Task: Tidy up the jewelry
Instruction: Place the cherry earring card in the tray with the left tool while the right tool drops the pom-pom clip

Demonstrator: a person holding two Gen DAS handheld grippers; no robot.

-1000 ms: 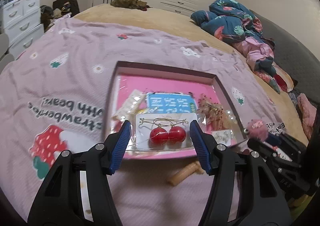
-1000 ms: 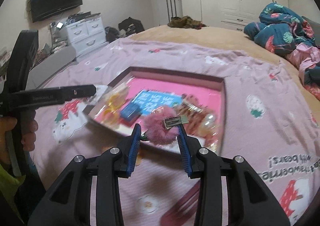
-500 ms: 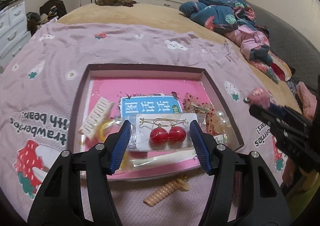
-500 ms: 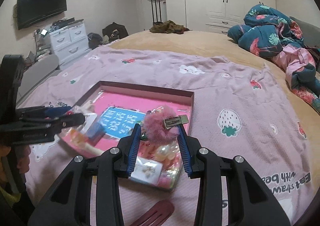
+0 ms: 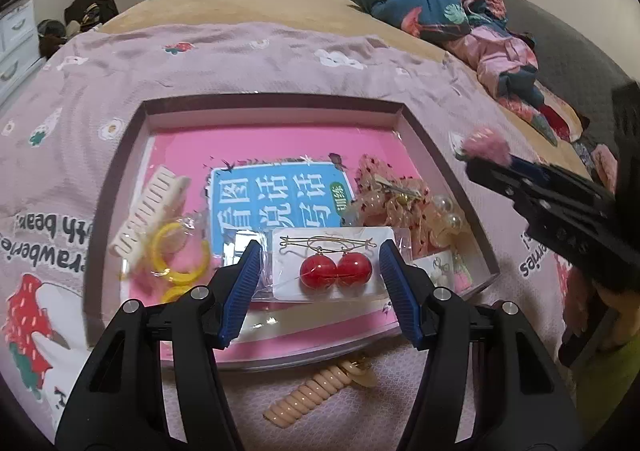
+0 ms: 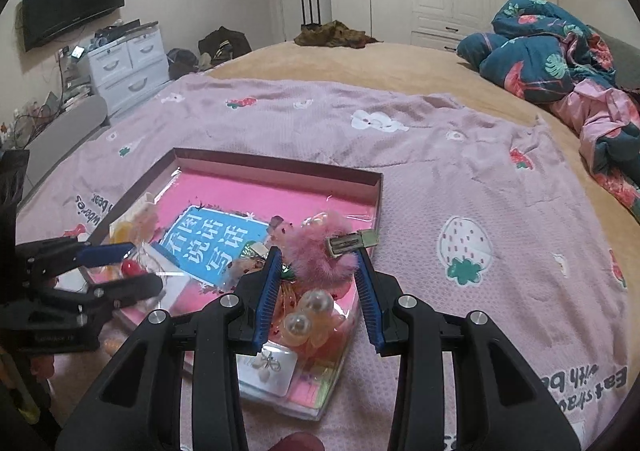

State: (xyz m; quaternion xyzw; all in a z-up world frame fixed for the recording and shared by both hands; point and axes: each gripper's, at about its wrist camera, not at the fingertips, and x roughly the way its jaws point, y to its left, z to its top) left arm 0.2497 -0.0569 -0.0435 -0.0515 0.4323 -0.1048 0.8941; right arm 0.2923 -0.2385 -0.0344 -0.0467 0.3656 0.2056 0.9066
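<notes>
A bed [image 5: 256,7] under a pink strawberry blanket [image 5: 248,59] bears a tray [image 5: 276,105] and a beige clip [image 5: 316,389]

soft indoor light, glare on plastic wrap, fisheye bending, dark corners.

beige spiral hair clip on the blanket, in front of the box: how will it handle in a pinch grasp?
The spiral hair clip looks like rigid, glossy plastic, so probably light but slippery. Its ridges may help the pads bite. It lies loose on soft blanket, so a push would likely skid or turn it.

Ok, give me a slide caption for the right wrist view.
Right claw grips a pink fluffy hair clip above the pink tray of jewelry.
</notes>
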